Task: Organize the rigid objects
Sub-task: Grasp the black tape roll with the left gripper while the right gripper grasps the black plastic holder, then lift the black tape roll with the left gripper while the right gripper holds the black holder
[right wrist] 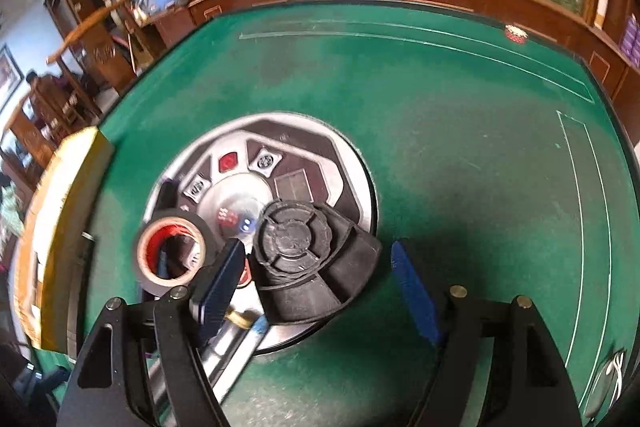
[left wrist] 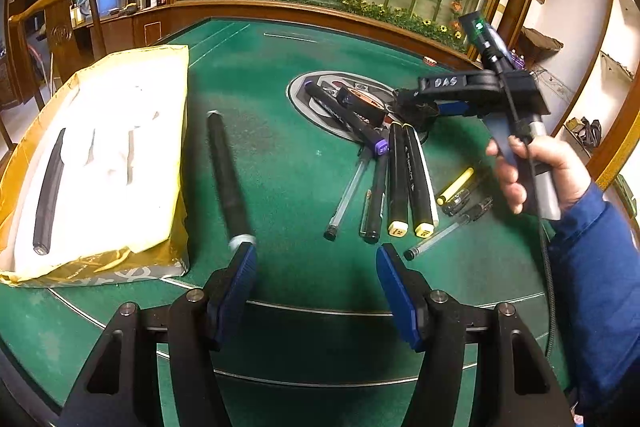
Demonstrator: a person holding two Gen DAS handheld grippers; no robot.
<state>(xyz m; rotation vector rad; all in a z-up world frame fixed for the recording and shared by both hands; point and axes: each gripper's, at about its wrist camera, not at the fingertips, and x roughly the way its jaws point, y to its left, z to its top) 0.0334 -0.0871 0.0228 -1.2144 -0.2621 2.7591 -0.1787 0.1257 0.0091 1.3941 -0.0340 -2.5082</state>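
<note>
- We are holding the left gripper [left wrist: 316, 259] over the green table [left wrist: 280, 131] with its jaws apart and nothing between them; its left blue pad [left wrist: 236, 291] is sitting just beside the grey tip of a long black pen [left wrist: 228, 179] lying on the felt.
- We are holding the right gripper [right wrist: 320, 267] with its jaws standing wide; a black ridged reel [right wrist: 316, 259] is sitting between them, the left pad [right wrist: 220, 287] close against it and the right pad [right wrist: 414, 295] clear of it, so nothing is clamped.
- We are seeing a roll of black tape [right wrist: 172, 255] just left of the reel, both resting on the round control panel [right wrist: 280, 155] at the table's centre.
- We are seeing a loose bunch of markers [left wrist: 404, 179] and pens lying near the panel, toward us.
- We are seeing a yellow box [left wrist: 100, 163] at the left with one black pen [left wrist: 48, 195] lying in its white lining.
- We are gripping the right handle with a hand [left wrist: 540, 171] in a blue sleeve [left wrist: 596, 279].
</note>
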